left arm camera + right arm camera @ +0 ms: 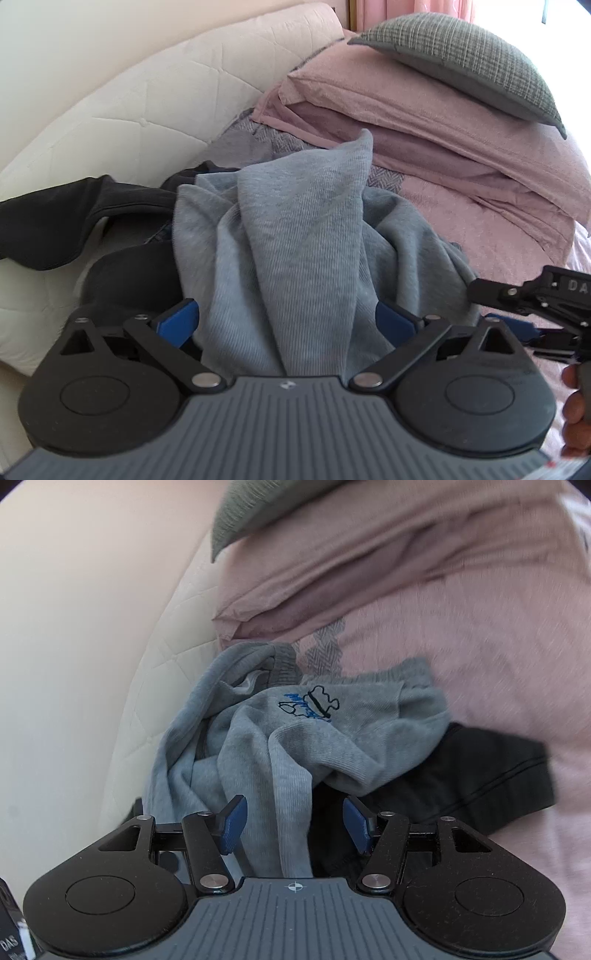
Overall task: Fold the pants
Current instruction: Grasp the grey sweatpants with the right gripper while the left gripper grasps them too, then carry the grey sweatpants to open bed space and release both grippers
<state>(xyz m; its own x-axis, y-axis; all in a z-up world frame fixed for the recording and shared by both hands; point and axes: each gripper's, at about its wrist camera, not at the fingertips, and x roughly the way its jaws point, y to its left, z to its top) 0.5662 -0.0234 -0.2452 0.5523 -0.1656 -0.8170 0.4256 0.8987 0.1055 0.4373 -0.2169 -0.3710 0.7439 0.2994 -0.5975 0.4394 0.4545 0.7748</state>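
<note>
The grey knit pants [295, 236] lie bunched in a heap on the pink bed, one fold standing up. In the right wrist view the pants [258, 746] show a ribbed waistband and a blue and black stitched logo [310, 703]. My left gripper [286, 323] is open wide, low over the heap, and cloth fills the gap between its blue pads. My right gripper [295, 823] is open too. A strip of grey cloth runs up between its pads without being pinched. The right gripper also shows at the right edge of the left wrist view.
A black garment [461, 775] lies under and beside the pants, and part of it drapes against the cream quilted headboard [129, 92]. Stacked pink pillows [424, 110] with a grey-green cushion [461, 62] on top sit behind the heap. A person's fingers [574, 406] hold the right gripper.
</note>
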